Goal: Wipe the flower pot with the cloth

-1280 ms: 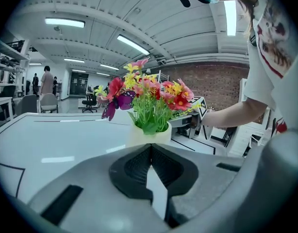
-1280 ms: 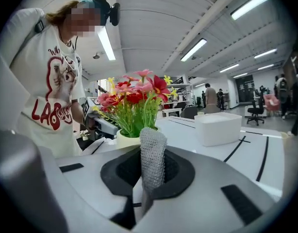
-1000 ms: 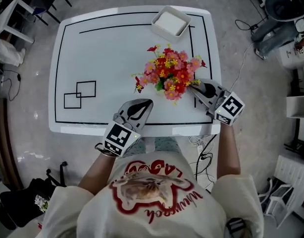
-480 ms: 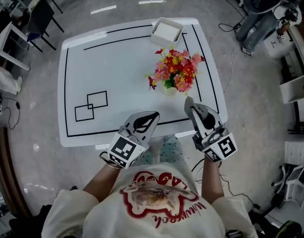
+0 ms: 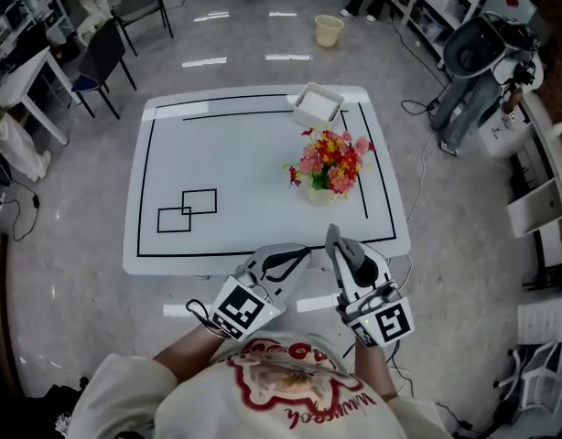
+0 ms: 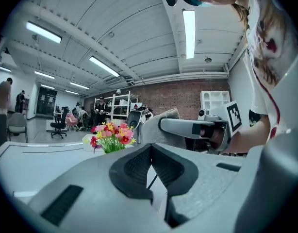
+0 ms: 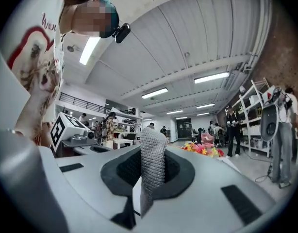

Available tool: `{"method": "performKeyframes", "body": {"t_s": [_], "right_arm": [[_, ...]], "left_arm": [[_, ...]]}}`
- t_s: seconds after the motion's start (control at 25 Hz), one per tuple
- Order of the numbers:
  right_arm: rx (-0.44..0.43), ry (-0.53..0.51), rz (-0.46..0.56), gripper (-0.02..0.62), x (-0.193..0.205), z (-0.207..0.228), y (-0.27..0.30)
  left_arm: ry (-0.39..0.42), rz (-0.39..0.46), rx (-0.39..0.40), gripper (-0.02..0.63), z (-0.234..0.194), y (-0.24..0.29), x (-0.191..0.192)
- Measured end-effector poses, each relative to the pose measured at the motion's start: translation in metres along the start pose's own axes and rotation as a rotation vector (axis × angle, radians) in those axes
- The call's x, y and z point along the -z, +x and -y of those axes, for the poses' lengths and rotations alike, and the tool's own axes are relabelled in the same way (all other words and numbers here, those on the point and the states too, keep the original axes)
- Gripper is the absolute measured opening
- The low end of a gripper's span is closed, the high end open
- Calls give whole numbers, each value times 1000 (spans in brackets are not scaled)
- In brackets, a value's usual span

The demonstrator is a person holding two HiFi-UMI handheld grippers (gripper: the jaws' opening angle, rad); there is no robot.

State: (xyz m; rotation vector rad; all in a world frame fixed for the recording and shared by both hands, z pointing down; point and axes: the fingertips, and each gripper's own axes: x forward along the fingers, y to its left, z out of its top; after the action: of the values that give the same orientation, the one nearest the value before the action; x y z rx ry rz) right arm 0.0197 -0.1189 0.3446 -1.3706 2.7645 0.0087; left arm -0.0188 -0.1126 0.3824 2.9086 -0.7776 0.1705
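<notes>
The flower pot (image 5: pixel 319 193), small and pale with red, pink and yellow flowers (image 5: pixel 330 160), stands right of centre on the white table (image 5: pixel 235 154). Both grippers hang in front of the table's near edge, well short of the pot. My right gripper (image 5: pixel 333 238) is shut on a grey knitted cloth (image 7: pixel 153 164), which sticks up between its jaws. My left gripper (image 5: pixel 302 253) is shut with nothing in it. In the left gripper view the flowers (image 6: pixel 110 135) sit ahead at the left and the cloth (image 6: pixel 161 125) at the right. The right gripper view has the flowers (image 7: pixel 203 148) far ahead.
A white square tray (image 5: pixel 318 105) sits at the table's far right corner. Two overlapping black outlined squares (image 5: pixel 188 210) are marked at the near left. Chairs (image 5: pixel 105 58), a yellow bucket (image 5: pixel 329 29) and grey equipment (image 5: pixel 478 53) stand around the table.
Both grippers have drawn back from beside the flowers to in front of the table's near edge. The head view has pulled away, so the table looks smaller and farther.
</notes>
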Motion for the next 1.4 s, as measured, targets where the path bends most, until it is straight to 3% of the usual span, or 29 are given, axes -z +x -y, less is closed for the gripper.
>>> {"method": "performKeyframes", "body": {"t_s": [0.08, 0.28, 0.6, 0.84, 1.08, 1.4], "right_arm": [[-22, -36, 6, 26, -6, -6, 2], [-74, -14, 23, 26, -22, -36, -34], [-179, -23, -18, 26, -11, -113, -170], [-251, -38, -17, 26, -23, -171, -256], [-259, -49, 29, 26, -51, -194, -288], [-294, -31, -17, 26, -36, -224, -301]], "left_arm": [[11, 11, -44, 2, 4, -9, -5], [10, 28, -123, 2, 45, -26, -8], [-9, 80, -201, 2, 197, -64, 10], [8, 62, -278, 2, 296, -104, 22], [16, 88, -355, 2, 327, -138, 3], [-16, 99, -389, 2, 340, -173, 9]]}}
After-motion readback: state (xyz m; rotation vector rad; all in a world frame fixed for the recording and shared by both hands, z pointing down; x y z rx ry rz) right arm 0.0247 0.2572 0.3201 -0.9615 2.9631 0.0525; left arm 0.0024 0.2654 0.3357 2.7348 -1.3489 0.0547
